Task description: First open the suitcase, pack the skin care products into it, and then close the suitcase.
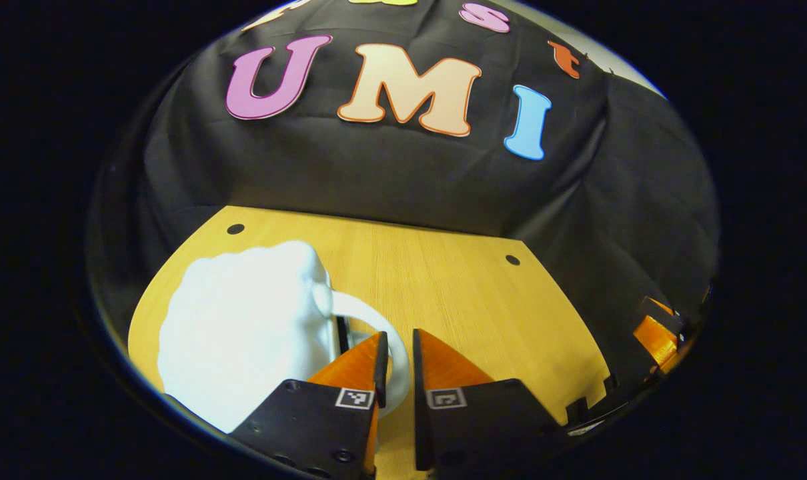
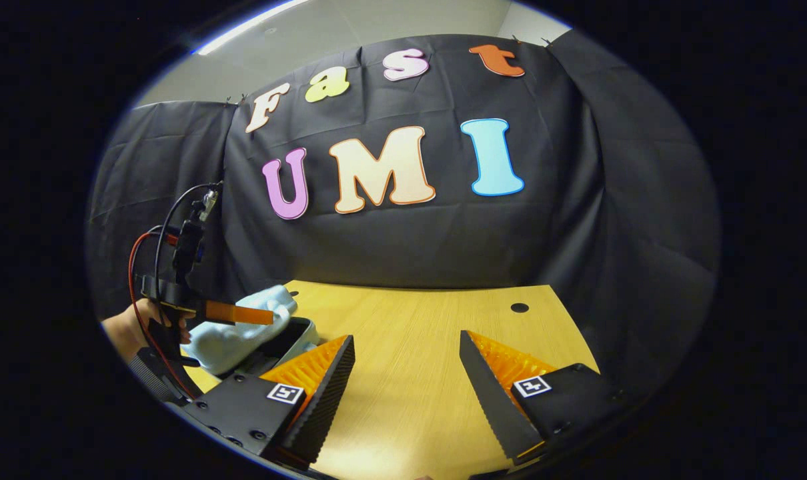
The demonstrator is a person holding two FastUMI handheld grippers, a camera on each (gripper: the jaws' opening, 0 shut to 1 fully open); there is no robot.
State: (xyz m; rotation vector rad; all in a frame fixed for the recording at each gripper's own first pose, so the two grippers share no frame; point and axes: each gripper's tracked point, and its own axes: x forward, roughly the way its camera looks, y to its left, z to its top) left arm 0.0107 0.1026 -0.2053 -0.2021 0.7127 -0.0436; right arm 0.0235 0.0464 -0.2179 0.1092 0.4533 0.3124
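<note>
- Left gripper view: the left tool [image 1: 398, 363] has its 2 fingers nearly together around the white loop handle [image 1: 377, 327] of the pale suitcase [image 1: 243, 327]. The handle passes between them, though I cannot tell whether both fingers press on it.
- The suitcase lies on the table [image 1: 457, 293], its bulk just left of the handle. From here it looks overexposed, and its seam is hard to read.
- The other tool [image 1: 657, 333] sits at the far right edge, well apart from the suitcase.
- Right gripper view: the right tool [image 2: 407, 373] has its fingers wide apart, holding nothing, above bare table [image 2: 410, 333].
- Left of it, the left tool [image 2: 243, 313] reaches over the suitcase [image 2: 243, 333], whose light blue lid [image 2: 230, 340] looks lifted, with a dark interior beneath.
- A hand [image 2: 133, 333] holds that tool.
- Judgement: opening seems underway; I see no skin care products, so packing and closing remain.
</note>
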